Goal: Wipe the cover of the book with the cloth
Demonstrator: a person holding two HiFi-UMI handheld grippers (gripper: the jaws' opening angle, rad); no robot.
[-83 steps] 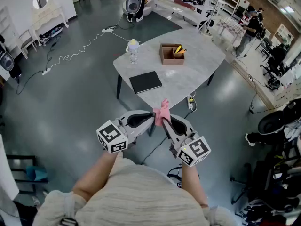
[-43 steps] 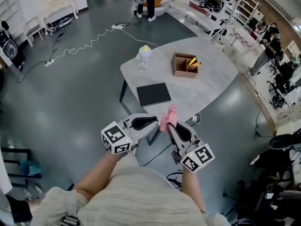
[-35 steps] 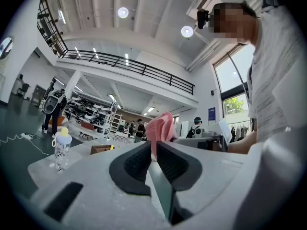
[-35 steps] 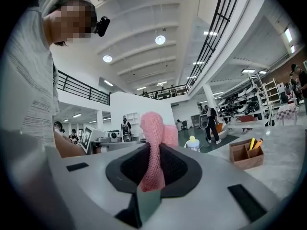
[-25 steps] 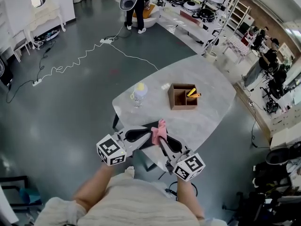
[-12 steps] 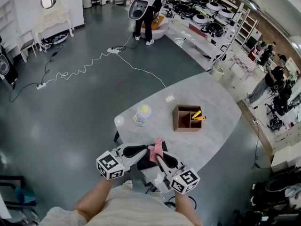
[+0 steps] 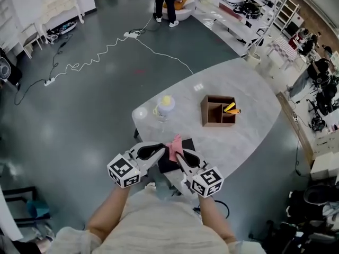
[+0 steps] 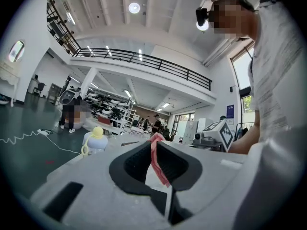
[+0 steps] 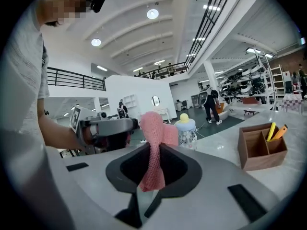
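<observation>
Left hand-held gripper (image 7: pixel 163 150) and right hand-held gripper (image 7: pixel 179 155) both clamped on pink cloth (image 7: pixel 174 145). Earlier short of table (image 7: pixel 249 131); now over black book (image 7: pixel 166 166) at its near edge, partly covering it.

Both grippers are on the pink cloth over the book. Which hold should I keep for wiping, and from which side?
Probably keep the right gripper: its fingers pinch the cloth through its bunched middle, leaving a wad past the tips to press onto the flat book from above. The left gripper catches only a thin edge.
</observation>
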